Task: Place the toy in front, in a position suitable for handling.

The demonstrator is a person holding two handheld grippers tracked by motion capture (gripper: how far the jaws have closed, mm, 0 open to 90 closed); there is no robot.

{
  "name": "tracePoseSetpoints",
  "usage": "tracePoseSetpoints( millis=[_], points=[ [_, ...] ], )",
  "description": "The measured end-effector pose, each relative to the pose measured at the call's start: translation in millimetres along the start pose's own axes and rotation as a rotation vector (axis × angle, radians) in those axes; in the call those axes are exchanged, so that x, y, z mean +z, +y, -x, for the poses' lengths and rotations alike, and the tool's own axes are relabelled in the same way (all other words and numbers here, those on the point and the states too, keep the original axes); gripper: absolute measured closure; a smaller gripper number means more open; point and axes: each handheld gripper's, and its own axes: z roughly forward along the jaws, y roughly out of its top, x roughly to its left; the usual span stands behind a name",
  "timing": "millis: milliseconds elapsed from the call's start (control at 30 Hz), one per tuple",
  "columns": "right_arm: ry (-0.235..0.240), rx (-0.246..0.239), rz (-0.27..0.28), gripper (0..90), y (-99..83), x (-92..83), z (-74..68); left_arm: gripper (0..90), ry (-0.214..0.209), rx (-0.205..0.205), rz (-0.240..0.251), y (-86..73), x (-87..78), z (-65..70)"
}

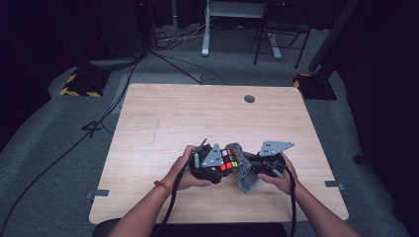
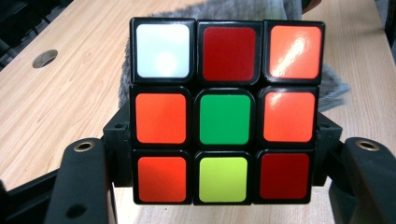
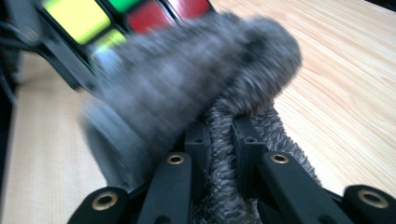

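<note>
Cube (image 2: 224, 112) clamped in left gripper (image 2: 224, 186) — cloth (image 3: 196, 84) against it.

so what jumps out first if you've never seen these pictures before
The puzzle cube, with its bright orange, red, green and white stickers, clamped between the left gripper's black jaws. Next, the fuzzy grey cloth, pinched in the right gripper and pressed up against the cube. Both meet near the front of the pale wooden table, between the person's two hands.
</note>
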Motion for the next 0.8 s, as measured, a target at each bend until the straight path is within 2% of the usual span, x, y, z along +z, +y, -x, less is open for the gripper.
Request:
tracePoseSetpoints(
  millis=[33, 100, 167, 400, 567, 733, 800],
  points=[
    [-0.006, -0.009, 0.0, 79.4, 0.9, -0.1, -1.9, 33.4, -0.005, -0.004, -0.001, -0.5, 0.1, -0.4],
    [0.017, 0.021, 0.034, 79.5, 0.6, -4.1, -0.5, 33.3, -0.015, -0.005, -0.008, -2.2, 1.2, -1.9],
    [0.024, 0.021, 0.052, 79.5, 1.0, -6.2, -0.6, 33.2, -0.011, -0.004, -0.02, -2.7, 2.3, -1.0],
    [0.02, 0.0, 0.066, 79.5, 4.3, -8.7, -5.5, 33.0, -0.018, 0.005, -0.061, -4.7, 10.6, -1.5],
    [0.013, -0.017, 0.04, 79.5, 4.2, -5.2, -7.0, 32.8, -0.018, 0.001, -0.098, -6.8, 17.8, -0.2],
    [0.006, -0.003, 0.014, 79.5, 0.4, -2.2, -3.7, 32.8, -0.014, -0.022, -0.081, -7.8, 19.2, -1.9],
    [0.005, -0.009, 0.018, 79.4, 1.2, -4.0, -4.5, 32.8, -0.03, -0.038, -0.081, -7.7, 19.3, -3.3]
  ],
)
